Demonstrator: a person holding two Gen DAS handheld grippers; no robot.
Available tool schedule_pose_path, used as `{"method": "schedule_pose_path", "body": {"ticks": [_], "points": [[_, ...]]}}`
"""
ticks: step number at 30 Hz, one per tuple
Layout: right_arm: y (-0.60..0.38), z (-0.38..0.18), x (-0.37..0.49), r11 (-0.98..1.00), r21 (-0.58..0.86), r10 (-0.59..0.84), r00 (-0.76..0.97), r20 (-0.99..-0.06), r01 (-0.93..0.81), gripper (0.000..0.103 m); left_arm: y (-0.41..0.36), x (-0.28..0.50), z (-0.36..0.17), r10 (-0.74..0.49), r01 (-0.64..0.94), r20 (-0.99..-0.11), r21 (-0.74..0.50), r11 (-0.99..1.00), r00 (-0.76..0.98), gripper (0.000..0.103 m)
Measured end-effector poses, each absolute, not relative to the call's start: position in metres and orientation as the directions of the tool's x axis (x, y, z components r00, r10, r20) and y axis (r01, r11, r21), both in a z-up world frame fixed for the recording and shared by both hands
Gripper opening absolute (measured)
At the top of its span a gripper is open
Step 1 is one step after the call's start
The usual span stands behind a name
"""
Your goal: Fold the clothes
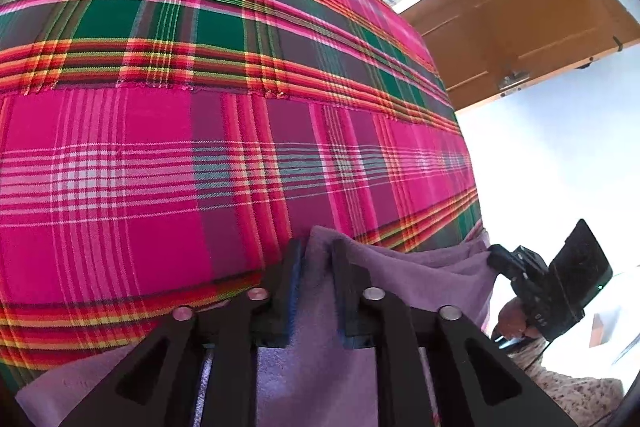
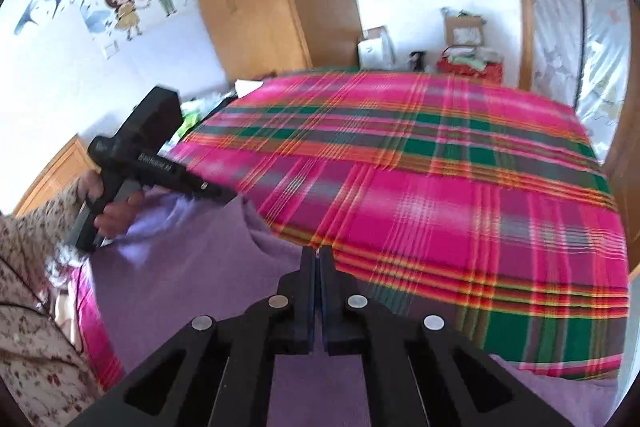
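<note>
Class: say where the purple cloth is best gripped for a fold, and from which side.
Judging by its pose, grip the purple cloth along its far edge, coming from the near side of the plaid bed. Both tools, left tool and right tool, already pinch that edge.

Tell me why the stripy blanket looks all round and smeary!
Left wrist view: the fisheye lens bulges the plaid blanket like a ball, though its stripes stay sharp; the wall at the right is washed out white. Right wrist view: the blanket is streaked by motion blur, while the right tool looks crisp.
</note>
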State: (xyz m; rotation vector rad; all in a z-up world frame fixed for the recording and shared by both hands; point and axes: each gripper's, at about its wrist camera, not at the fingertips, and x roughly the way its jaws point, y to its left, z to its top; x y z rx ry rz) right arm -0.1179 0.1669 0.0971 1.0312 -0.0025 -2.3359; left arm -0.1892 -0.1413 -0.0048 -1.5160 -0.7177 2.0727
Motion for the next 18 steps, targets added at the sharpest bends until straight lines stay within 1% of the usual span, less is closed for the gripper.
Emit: {"method": "schedule_pose_path", "body": {"ticks": [3, 6, 8, 10, 12, 15, 17, 18], "points": [[0.163, 0.077, -0.130, -0.863, 0.225, -0.454, -0.500, -0.738, 0.452, 0.002, -0.143, -0.189, -0.005, 0.648, -0.061, -0.708, -0.661, -0.748, -0.279, 0.021], [0.161, 0.061, -0.137, -0.875, 0.228, -0.430, -0.466, -0.773, 0.428, 0.002, -0.144, -0.189, -0.005, 0.646, -0.061, -0.709, -0.659, -0.750, -0.281, 0.021], [0.160, 0.058, -0.140, -0.878, 0.223, -0.422, -0.467, -0.777, 0.424, 0.002, -0.143, -0.189, -0.004, 0.634, -0.067, -0.717, -0.646, -0.761, -0.288, 0.021], [0.160, 0.054, -0.143, -0.882, 0.226, -0.418, -0.465, -0.781, 0.413, 0.003, -0.141, -0.189, -0.002, 0.621, -0.074, -0.726, -0.631, -0.773, -0.296, 0.015], [0.158, 0.050, -0.145, -0.886, 0.224, -0.412, -0.466, -0.783, 0.407, 0.003, -0.140, -0.189, -0.002, 0.606, -0.080, -0.732, -0.616, -0.784, -0.310, 0.011], [0.184, 0.054, -0.133, -0.921, 0.225, -0.368, -0.514, -0.775, 0.319, 0.006, -0.141, -0.191, -0.003, 0.595, -0.064, -0.734, -0.612, -0.789, -0.327, 0.008], [0.204, 0.057, -0.124, -0.940, 0.227, -0.333, -0.546, -0.768, 0.255, 0.009, -0.141, -0.192, -0.001, 0.579, -0.059, -0.740, -0.598, -0.799, -0.342, 0.008], [0.213, 0.058, -0.119, -0.948, 0.228, -0.315, -0.561, -0.765, 0.222, 0.014, -0.141, -0.192, 0.000, 0.567, -0.060, -0.746, -0.586, -0.808, -0.350, 0.008]]}}
